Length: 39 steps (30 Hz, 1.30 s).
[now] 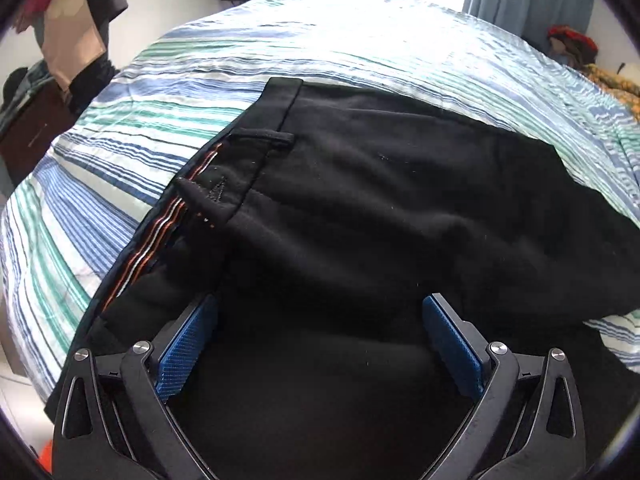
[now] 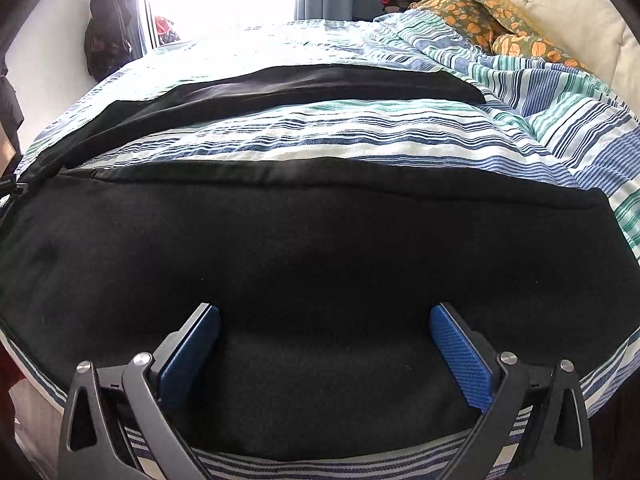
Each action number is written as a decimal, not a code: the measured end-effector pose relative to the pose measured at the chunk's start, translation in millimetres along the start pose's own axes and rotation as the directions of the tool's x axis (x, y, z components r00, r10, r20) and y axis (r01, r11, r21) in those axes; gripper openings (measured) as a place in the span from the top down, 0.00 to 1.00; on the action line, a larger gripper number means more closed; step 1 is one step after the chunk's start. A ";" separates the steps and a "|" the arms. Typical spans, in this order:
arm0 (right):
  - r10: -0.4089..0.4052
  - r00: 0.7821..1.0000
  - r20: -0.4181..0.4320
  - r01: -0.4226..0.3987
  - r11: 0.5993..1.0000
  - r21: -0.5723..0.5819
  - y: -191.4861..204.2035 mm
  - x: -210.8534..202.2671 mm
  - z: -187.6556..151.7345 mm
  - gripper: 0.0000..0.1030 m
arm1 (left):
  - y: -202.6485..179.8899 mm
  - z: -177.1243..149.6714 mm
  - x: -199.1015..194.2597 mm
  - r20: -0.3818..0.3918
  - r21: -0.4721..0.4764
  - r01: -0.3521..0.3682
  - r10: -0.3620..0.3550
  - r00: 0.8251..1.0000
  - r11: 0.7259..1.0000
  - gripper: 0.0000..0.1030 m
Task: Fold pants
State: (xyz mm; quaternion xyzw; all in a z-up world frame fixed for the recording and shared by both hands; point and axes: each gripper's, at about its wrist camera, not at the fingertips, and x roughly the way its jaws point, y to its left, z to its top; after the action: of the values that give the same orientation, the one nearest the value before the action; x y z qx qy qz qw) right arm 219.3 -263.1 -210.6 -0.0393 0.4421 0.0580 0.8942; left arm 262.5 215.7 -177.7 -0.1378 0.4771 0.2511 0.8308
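Two grippers, both spread wide with nothing pinched, so I have no hold on the cloth at this moment. Starting at the left: the left gripper hangs over the waist end of the black pants, blue pads well apart above the fabric. The waistband lies at the left, its striped inner lining showing along the edge, with a belt loop on top. The pants rest on the striped bedspread. Moving right, the right gripper sits low over the near leg, pads released either side of the cloth, whether they brush it I cannot tell. Beyond a band of bare bedspread lies the far leg, well apart from the near one. Further right there is a floral blanket bunched at the head of the bed.

My read: the pants are laid out flat but the legs are still split, so no fold is done yet. Left to do: bring one leg over the other, then fold along the length
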 end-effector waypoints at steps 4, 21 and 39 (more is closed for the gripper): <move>0.008 1.000 -0.004 -0.008 1.000 -0.006 -0.3 -0.5 0.0 0.00 | -8.3 -18.3 -34.4 0.044 0.019 0.054 -0.055 0.998 0.998 0.02; -0.010 1.000 0.015 0.010 1.000 0.003 0.3 -0.3 -1.8 0.00 | -43.1 -91.6 -34.0 -0.044 0.235 0.096 -0.088 0.995 0.967 0.01; -0.016 0.999 -0.042 0.016 1.000 0.006 -1.9 -20.8 15.2 0.00 | -96.6 46.4 0.4 0.097 0.142 0.093 -0.107 0.989 0.985 0.01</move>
State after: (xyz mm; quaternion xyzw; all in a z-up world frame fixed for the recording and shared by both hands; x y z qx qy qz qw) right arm 219.0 -264.5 -184.9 -0.0411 0.4608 0.0486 0.8852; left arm 349.3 156.9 -155.5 -0.0909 0.4415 0.1824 0.8738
